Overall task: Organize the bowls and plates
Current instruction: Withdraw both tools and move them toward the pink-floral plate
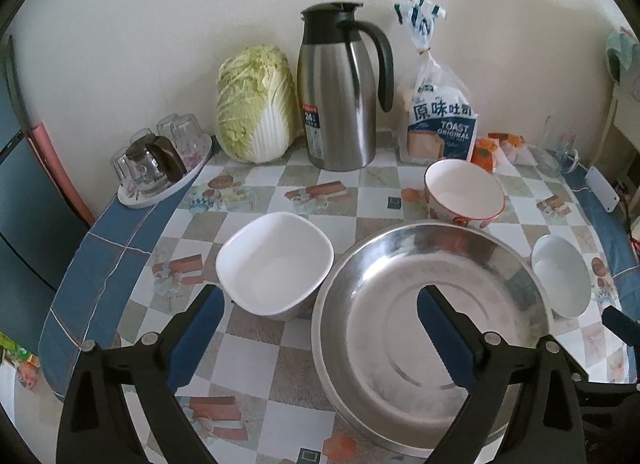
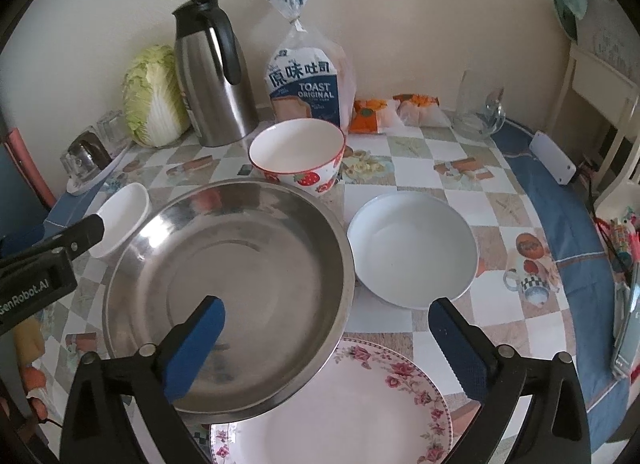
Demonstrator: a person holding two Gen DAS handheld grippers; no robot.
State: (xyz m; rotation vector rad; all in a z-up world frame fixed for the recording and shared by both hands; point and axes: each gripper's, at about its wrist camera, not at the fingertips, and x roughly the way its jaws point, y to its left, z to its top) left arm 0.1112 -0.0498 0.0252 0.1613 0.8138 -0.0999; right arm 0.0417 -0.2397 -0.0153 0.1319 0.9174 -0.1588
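**Both grippers standing open over the steel pan, nothing held**

Left gripper (image 1: 320,320) is hanging with its jaws wide apart at the lower centre of the left wrist view; its left pad is sitting over the tablecloth (image 1: 256,360) beside the square white bowl (image 1: 275,264), its right pad over the floor of the stainless steel pan (image 1: 432,304). Nothing is lying clamped between them.

Right gripper (image 2: 326,328) is likewise standing fully apart, empty. Its left pad is showing over the pan's interior, its right pad over bare cloth just below the round white bowl (image 2: 412,248).

Task items, as placed:
- Steel pan is occupying the centre of both views, its near rim overlapping the floral plate (image 2: 344,412) at the bottom of the right wrist view.
- Strawberry bowl (image 2: 298,155) is sitting just behind the pan, in front of the toast bag (image 2: 308,83).
- Square bowl is sitting left of the pan, round bowl right of it.
- Thermos jug (image 1: 340,91), napa cabbage (image 1: 256,103) and the tray of glasses (image 1: 164,159) are lining the wall, outside the task.

Judgement: 5 dishes are lying loose, so stacking is barely started. The pan's overlap on the plate suggests the plate belongs at the bottom of any stack. For a clean pick, bite 1 rim squarely, 1 pad inside and 1 outside, well down the wall; the smooth steel and glazed surfaces will probably slip under a shallow pinch. Lower each bowl level into the larger dish to avoid chipping.
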